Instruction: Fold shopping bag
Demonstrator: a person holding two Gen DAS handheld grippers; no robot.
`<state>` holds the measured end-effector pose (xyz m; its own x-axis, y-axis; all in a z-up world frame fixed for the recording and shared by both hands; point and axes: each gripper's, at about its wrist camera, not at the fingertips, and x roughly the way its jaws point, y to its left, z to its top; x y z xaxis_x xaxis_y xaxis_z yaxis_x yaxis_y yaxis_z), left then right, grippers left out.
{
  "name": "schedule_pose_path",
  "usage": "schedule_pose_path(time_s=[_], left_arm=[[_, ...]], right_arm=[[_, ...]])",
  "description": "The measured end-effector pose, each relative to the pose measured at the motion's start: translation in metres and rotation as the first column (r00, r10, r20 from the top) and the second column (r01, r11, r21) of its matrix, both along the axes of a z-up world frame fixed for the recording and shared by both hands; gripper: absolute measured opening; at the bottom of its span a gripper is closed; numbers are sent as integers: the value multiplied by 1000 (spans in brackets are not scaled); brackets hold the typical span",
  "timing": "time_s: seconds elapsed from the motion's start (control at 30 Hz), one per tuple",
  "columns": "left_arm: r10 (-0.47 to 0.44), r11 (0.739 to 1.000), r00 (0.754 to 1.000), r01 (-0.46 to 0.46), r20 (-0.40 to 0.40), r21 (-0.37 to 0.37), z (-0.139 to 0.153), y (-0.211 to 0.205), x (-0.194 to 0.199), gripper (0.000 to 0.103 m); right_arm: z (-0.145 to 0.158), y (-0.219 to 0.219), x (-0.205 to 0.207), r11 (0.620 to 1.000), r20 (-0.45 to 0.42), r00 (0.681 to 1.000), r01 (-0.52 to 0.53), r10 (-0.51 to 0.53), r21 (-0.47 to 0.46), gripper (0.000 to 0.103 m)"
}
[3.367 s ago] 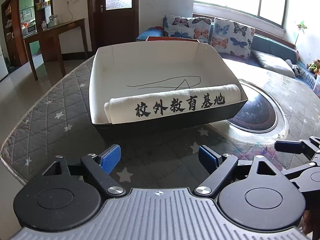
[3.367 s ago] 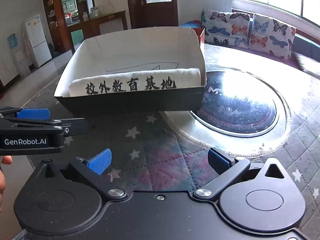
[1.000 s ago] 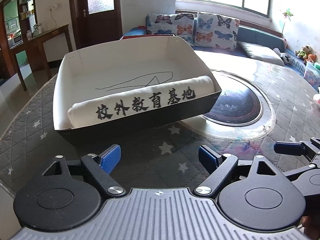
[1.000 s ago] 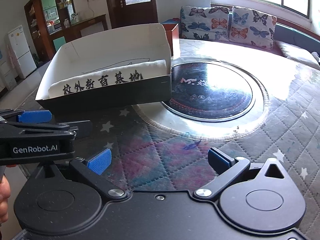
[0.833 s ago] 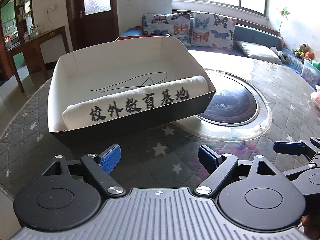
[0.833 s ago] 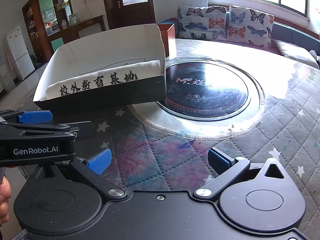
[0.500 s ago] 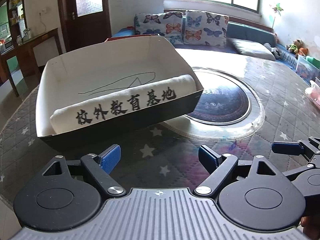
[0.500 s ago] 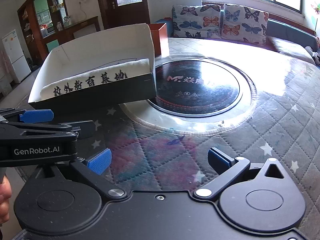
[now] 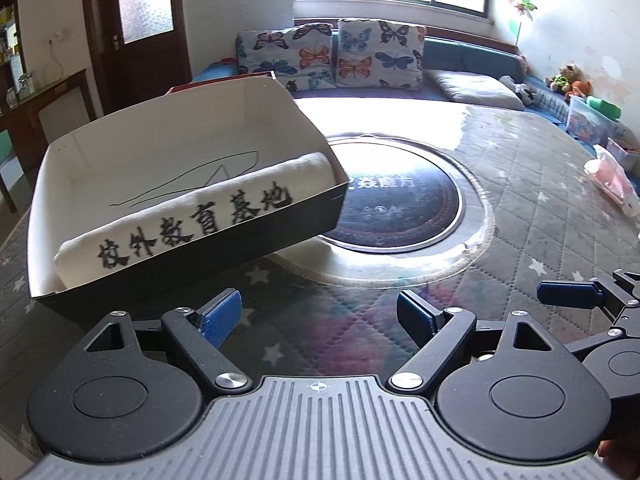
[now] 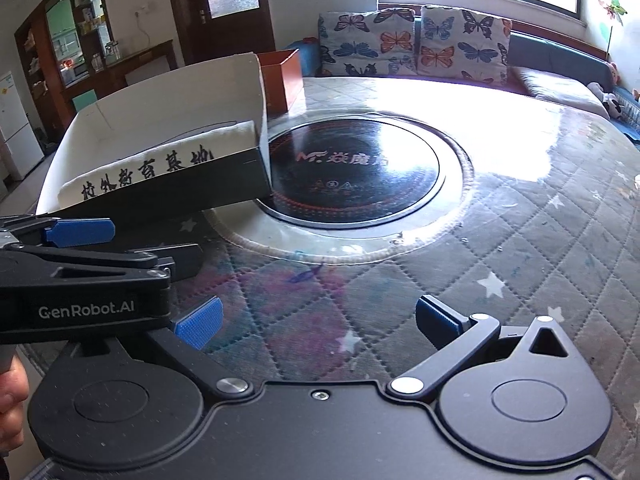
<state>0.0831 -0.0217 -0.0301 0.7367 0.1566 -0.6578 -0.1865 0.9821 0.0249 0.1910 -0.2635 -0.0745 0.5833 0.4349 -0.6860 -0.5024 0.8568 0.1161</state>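
Box point(image 9: 120, 152) with rolled bag point(image 9: 192, 220) shifted left; both tools point(image 9: 320, 316) point(image 10: 316, 320) spread, empty.

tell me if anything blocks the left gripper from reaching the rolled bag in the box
Yes: the box's dark front wall stands between the open left gripper and the rolled bag, which lies just behind it. From above, nothing visible covers the bag.

views swung right | box point(image 9: 120, 184) with rolled bag point(image 9: 192, 216) shifted left in frame | induction plate point(image 10: 352, 168) centred
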Motion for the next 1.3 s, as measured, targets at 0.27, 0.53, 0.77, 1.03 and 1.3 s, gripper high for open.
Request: schedule_pose_path(time_s=[0.27,0.53,0.77,1.03,1.3], left_arm=[[-27,1000,1000,26,-3,-8,-1,-11,6,86],[-52,999,999,52,-7,-7,-3,-21,12,86],[-64,998,998,64,-7,-11,-6,-28,19,86],[-81,997,997,81,-10,-15,-8,-37,27,86],[-99,995,995,99,-12,-25,-11,-47,36,86]], right_arm=[[-1,-9,2,1000,-1,1000,15,-15,2,103],[-3,-16,5,999,-9,999,35,-35,4,103],[-3,-22,6,999,-7,999,46,-46,2,103],[-3,-30,10,998,-7,998,66,-66,1,103],[-4,-39,14,996,-1,996,84,-84,-5,103]])
